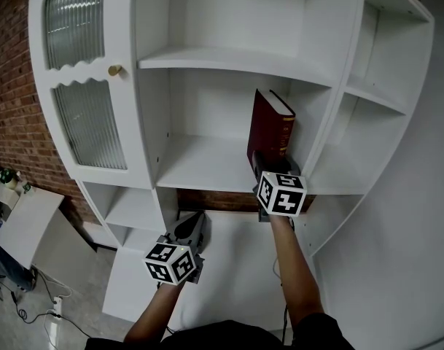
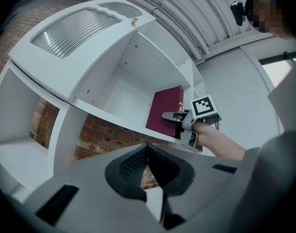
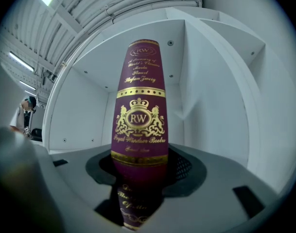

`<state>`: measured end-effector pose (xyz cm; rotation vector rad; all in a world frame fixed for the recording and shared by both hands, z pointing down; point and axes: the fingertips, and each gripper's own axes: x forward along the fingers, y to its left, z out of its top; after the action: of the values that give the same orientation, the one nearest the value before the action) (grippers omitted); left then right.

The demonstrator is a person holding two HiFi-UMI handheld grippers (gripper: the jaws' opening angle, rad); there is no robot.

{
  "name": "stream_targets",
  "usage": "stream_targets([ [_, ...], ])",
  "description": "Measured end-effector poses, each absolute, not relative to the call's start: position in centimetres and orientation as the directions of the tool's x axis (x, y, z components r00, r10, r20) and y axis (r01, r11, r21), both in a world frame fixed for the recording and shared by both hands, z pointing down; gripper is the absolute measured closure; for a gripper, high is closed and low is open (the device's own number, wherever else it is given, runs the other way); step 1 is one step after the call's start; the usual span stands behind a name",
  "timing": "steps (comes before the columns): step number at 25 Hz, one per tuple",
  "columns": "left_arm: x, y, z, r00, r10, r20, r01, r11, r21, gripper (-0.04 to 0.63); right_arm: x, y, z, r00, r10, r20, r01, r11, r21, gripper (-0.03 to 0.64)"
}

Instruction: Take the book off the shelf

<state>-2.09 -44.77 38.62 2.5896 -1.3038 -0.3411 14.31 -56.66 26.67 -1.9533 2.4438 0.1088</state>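
A dark red book [image 1: 271, 126] with gold lettering stands upright at the right end of the middle shelf [image 1: 200, 170] of a white bookcase. My right gripper [image 1: 262, 162] reaches in at the foot of the book. In the right gripper view the book's spine [image 3: 139, 106] sits between the jaws of the right gripper [image 3: 140, 164], with dark pad [image 3: 184, 165] showing at its side; I see no firm press. My left gripper [image 1: 191, 224] hangs lower, in front of the lower shelf, shut and empty. The left gripper view shows the left gripper [image 2: 148, 149] closed, with the book [image 2: 165, 108] far off.
A cabinet door [image 1: 87, 122] with ribbed glass and a round knob [image 1: 114, 70] fills the bookcase's left side. The bookcase's curved right upright [image 1: 331, 115] stands close beside the book. A brick wall [image 1: 10, 86] and a low white table [image 1: 25, 221] lie left. A person [image 3: 24, 115] stands far off.
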Motion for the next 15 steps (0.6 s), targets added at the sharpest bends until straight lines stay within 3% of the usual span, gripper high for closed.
stream_targets([
  [15, -2.3, -44.6, 38.6, 0.594, -0.797, -0.108, -0.739, -0.593, 0.320, 0.578, 14.1, -55.2, 26.6, -0.224, -0.973, -0.057, -0.975, 0.223, 0.023, 0.383],
])
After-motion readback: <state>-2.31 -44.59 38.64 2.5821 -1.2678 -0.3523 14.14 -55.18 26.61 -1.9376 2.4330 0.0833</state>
